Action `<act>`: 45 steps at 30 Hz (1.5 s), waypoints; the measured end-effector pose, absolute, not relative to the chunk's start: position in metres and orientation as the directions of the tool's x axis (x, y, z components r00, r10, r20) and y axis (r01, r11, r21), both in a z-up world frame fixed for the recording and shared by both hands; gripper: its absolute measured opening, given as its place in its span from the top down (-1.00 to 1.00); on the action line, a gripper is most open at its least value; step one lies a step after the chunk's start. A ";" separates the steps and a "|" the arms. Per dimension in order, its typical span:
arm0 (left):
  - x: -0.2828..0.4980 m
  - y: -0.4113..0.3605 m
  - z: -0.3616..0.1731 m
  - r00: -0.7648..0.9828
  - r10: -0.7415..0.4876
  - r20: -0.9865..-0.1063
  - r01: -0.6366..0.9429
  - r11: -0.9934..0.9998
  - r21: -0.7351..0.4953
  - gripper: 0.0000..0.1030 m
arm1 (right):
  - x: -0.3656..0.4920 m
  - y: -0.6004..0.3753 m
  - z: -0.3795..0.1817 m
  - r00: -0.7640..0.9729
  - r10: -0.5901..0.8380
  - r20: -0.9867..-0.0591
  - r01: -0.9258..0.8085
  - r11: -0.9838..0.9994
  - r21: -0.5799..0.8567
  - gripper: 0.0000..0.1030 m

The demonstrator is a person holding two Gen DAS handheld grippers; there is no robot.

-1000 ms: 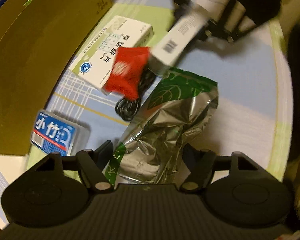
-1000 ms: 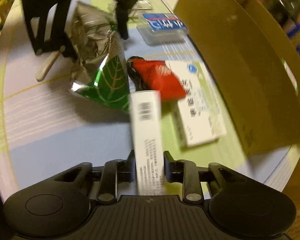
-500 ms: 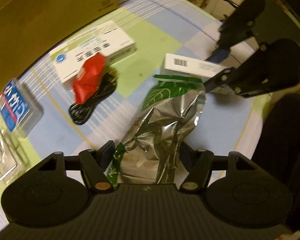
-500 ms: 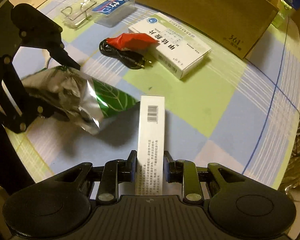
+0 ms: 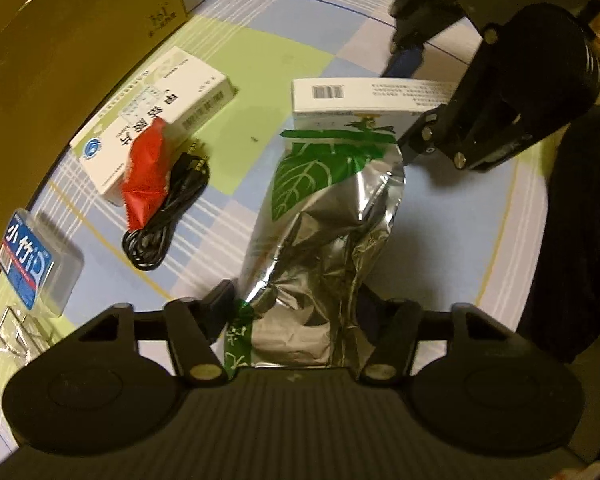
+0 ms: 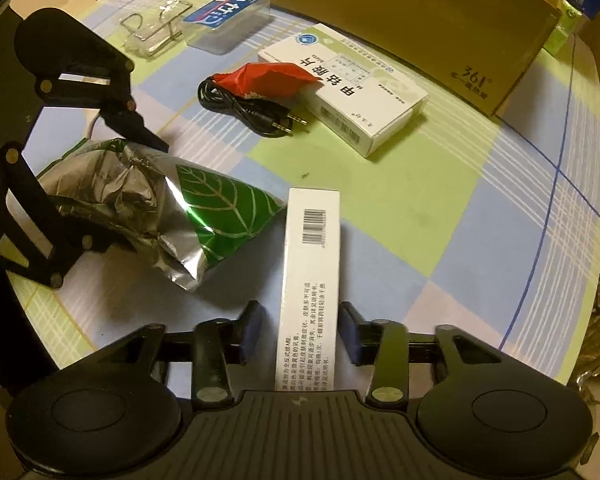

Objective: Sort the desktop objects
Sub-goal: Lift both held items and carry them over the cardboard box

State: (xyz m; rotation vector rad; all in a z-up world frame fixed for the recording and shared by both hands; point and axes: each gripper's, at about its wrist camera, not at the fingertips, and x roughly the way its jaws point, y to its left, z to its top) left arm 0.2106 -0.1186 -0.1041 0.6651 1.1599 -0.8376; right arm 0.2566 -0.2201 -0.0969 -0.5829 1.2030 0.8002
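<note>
Right wrist view shows your right gripper point(image 6: 298, 334) opening off the slim white box point(image 6: 310, 272) just beside the foil bag point(image 5: 324, 240), which your closing left gripper point(image 5: 300, 312) could crush.

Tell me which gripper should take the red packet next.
Neither is free yet. Left gripper is closing around the foil bag; right gripper is opening around the narrow white box, pads clear. So probably right, once it lets go. The red packet lies ahead, on the cable.
</note>
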 end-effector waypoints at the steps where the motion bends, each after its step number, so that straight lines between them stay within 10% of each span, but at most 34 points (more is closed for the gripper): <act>1: 0.213 -0.117 -0.103 0.168 -0.223 -0.960 0.833 0.553 0.017 0.01 | 0.257 -0.221 -0.096 0.159 0.225 -0.961 -0.792 0.610 0.011 0.55; 45: 0.213 -0.040 0.068 0.463 -0.172 -0.870 0.371 0.928 0.014 0.10 | 0.214 -0.193 0.058 0.450 0.306 -0.839 -0.658 0.748 -0.080 0.56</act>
